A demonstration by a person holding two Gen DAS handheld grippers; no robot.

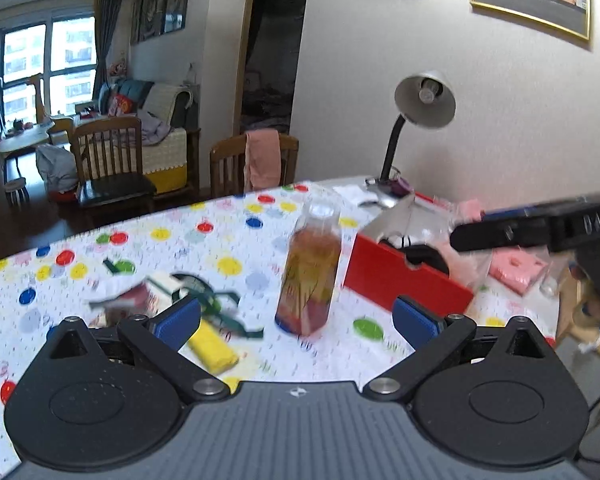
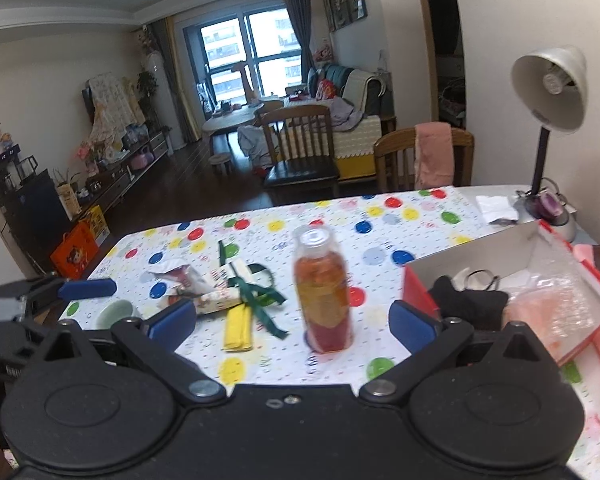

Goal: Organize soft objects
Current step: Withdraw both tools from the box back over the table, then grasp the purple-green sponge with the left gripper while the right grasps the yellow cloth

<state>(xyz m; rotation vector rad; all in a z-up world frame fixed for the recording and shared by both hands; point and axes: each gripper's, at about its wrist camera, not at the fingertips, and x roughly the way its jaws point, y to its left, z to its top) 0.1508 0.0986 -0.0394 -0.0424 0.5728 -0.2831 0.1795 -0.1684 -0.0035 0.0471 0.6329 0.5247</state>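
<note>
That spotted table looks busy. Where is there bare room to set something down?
Bare tablecloth lies along the far edge, behind the bottle, and between the bottle and the red box. It is crowded left of the bottle, around the green ribbon, yellow bar and small cup.

We can read almost nothing here. In the left wrist view, pale digits stand on the black body of the right hand-held gripper (image 1: 456,240) at the right edge; they look like "048", but blur keeps us from being sure. In the right wrist view, a small lit display on the dark drinks machine (image 2: 18,168) by the left wall shows a few digits too small for us to make out. The paper wrapper (image 2: 216,294) lying on the table (image 2: 420,216) carries red printing, and the tablecloth has tiny scattered marks, yet we cannot read either. The bottle (image 2: 324,292) label gives us no legible word
</note>
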